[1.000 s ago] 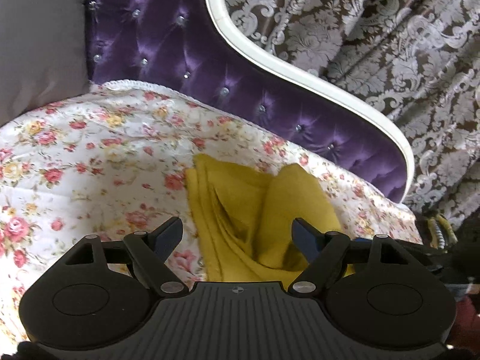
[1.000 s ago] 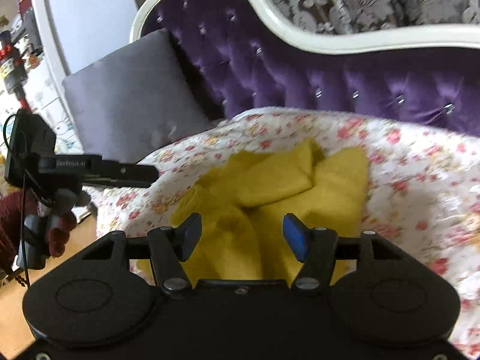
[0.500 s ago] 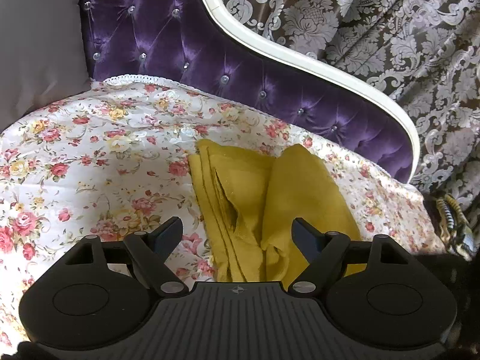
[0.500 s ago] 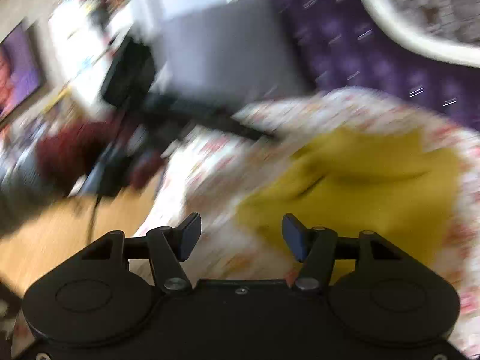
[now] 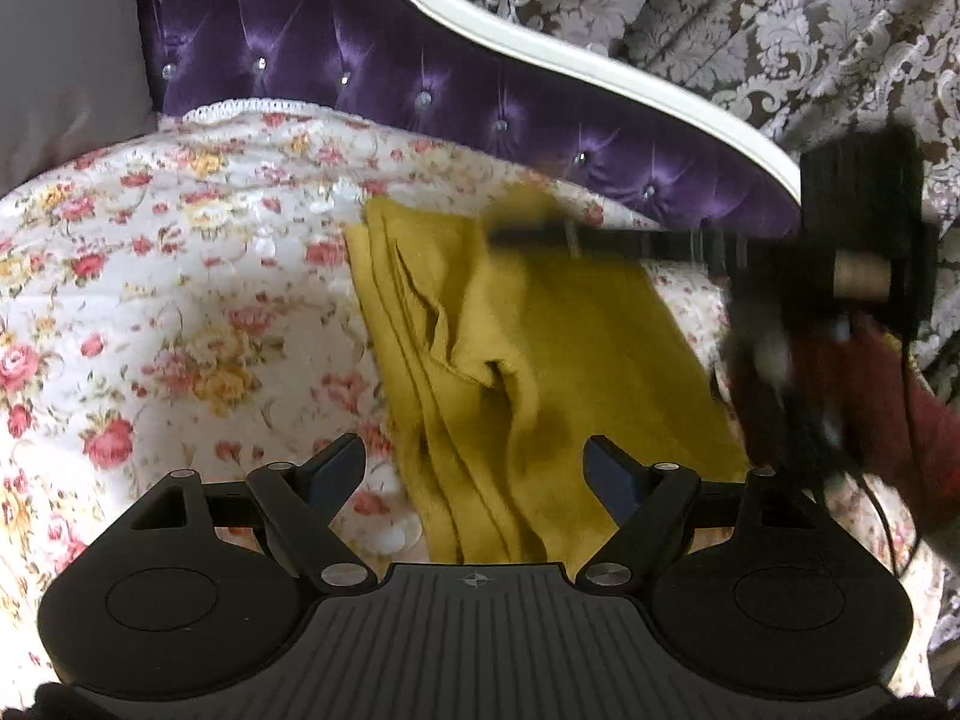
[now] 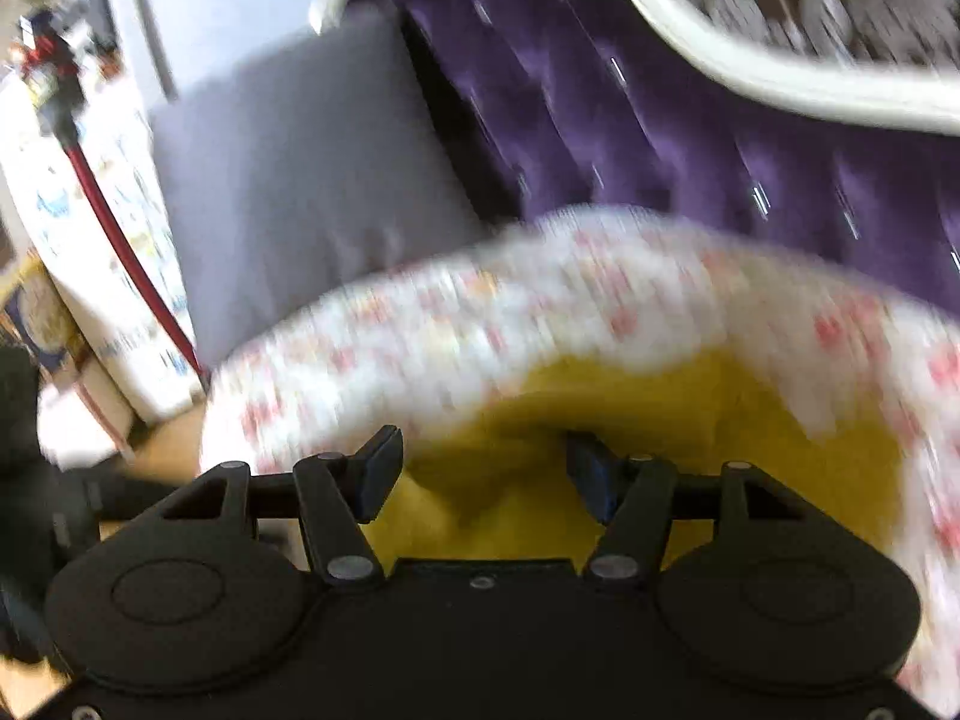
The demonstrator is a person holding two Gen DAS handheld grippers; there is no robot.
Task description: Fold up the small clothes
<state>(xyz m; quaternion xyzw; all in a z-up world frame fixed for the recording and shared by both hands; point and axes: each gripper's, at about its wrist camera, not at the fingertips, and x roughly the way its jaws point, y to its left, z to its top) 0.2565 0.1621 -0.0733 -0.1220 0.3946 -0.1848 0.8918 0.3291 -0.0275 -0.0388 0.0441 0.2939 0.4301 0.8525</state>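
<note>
Mid-fold: both grippers, left [image 5: 477, 474] and right [image 6: 480, 471], are hovering spread over the yellow garment [image 5: 540, 354] on the floral sheet [image 5: 180, 276], needing an edge pinch next.

We're looking at a floral bedspread [image 5: 180, 276], white with pink and yellow roses, its lacy edge running up against a tufted purple headboard [image 5: 336, 48] studded with shiny buttons and trimmed by a curved white frame [image 5: 600, 69]. Behind that frame we've got brown damask curtains [image 5: 810, 30] with a pale leafy pattern, and a grey cushion [image 5: 60, 60] leans at the headboard's left end. From the right wrist view, which is badly blurred, we catch that same cushion [image 6: 300, 180] with a white cabinet [image 6: 102, 240] beside it covered in small colourful pictures, and a dark red strap [image 6: 126, 258] slanting across it.
</note>
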